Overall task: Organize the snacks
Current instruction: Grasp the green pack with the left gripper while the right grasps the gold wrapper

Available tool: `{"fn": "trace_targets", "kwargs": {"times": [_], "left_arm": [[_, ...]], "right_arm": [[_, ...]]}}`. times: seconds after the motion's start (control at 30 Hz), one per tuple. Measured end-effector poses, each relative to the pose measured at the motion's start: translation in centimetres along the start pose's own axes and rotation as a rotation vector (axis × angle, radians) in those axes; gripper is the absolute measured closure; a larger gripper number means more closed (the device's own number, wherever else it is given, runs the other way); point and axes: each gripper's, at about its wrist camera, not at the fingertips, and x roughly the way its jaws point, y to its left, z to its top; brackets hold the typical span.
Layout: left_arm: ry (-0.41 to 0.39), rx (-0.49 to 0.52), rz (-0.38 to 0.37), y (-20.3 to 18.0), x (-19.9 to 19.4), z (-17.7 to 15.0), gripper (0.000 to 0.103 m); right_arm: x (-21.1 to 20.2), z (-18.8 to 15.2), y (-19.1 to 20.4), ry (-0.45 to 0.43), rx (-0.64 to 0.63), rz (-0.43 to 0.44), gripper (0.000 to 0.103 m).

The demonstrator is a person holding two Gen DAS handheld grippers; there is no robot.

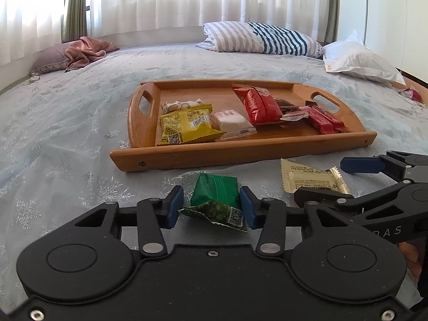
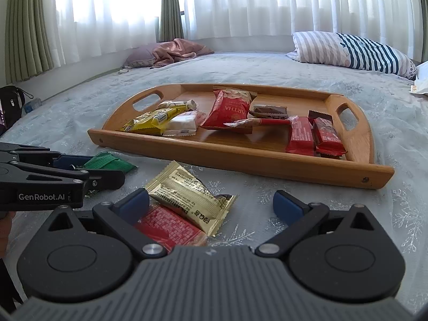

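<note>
Right wrist | left gripper [image 2: 107, 172] "GenRobot.AI", clamps green pkt [image 2: 108, 161] | right gripper [image 2: 211, 203] wide

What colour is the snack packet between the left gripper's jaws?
Green; the green snack packet shows best in the left wrist view.

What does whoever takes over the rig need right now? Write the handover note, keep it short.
Left gripper: fingers around the green packet on the bed; one pad touches it, a firm grip cannot be confirmed.
Right gripper: open, holding nothing, over the gold packet and the red packet under it.
Done: yellow, white, red and brown snacks lie in the wooden tray.
Left: the green, gold and red packets lie on the bed in front of the tray, likely to go in next.
</note>
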Motion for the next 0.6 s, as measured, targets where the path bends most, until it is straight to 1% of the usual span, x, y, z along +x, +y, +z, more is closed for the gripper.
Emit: {"fn": "trace_targets", "kwargs": {"times": [0.13, 0.27, 0.37, 0.6], "left_arm": [[-0.002, -0.005, -0.003, -0.05, -0.07, 0.03, 0.06], [-0.003, -0.008, -0.006, -0.1, -0.14, 0.1, 0.061], [-0.003, -0.008, -0.006, -0.08, -0.17, 0.07, 0.061], [-0.007, -0.01, -0.013, 0.02, -0.42, 0.24, 0.064]], "right_arm": [[-0.02, -0.03, 0.15, -0.003, -0.009, 0.001, 0.0], [-0.04, -0.02, 0.54, -0.006, -0.023, -0.015, 0.001], [-0.1, -0.05, 0.54, -0.01, -0.014, -0.027, 0.003], [-0.42, -0.22, 0.21, -0.033, 0.006, -0.049, 0.014]]}}
